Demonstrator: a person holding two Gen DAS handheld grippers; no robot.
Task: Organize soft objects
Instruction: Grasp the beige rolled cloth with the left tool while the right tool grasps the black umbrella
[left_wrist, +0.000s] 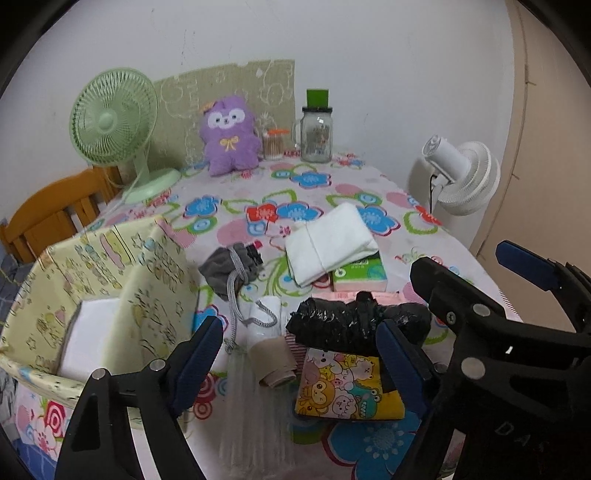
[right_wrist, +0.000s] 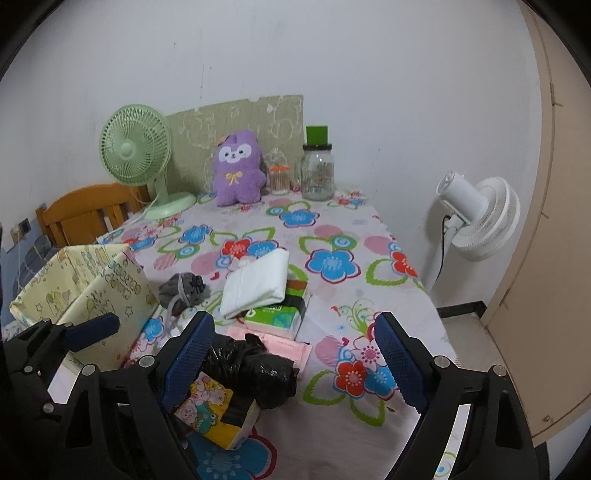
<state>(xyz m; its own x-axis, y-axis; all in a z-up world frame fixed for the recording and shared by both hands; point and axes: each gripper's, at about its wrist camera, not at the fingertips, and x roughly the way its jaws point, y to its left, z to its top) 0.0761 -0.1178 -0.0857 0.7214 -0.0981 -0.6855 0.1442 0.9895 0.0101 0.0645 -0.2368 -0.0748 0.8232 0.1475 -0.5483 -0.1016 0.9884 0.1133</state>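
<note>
Soft things lie on the floral tablecloth: a black plastic bag bundle (left_wrist: 354, 325) (right_wrist: 255, 369), a cartoon tissue pack (left_wrist: 347, 387) (right_wrist: 210, 410), a beige roll (left_wrist: 273, 362), a grey drawstring pouch (left_wrist: 232, 266) (right_wrist: 184, 288), a folded white cloth (left_wrist: 328, 243) (right_wrist: 258, 284) on a green tissue pack (left_wrist: 362, 277) (right_wrist: 277, 317). A yellow fabric box (left_wrist: 92, 288) (right_wrist: 85, 284) stands at the left, with something white inside. My left gripper (left_wrist: 299, 354) is open and empty above the roll. My right gripper (right_wrist: 295, 358) is open and empty, near the black bag.
At the back stand a green desk fan (left_wrist: 110, 122) (right_wrist: 136, 151), a purple plush (left_wrist: 229, 136) (right_wrist: 240, 170), a glass jar (left_wrist: 316, 136) (right_wrist: 317, 173) and a swab jar (left_wrist: 275, 144). A white floor fan (left_wrist: 461, 177) (right_wrist: 476, 218) stands off the right edge. A wooden chair (left_wrist: 55, 210) is at the left.
</note>
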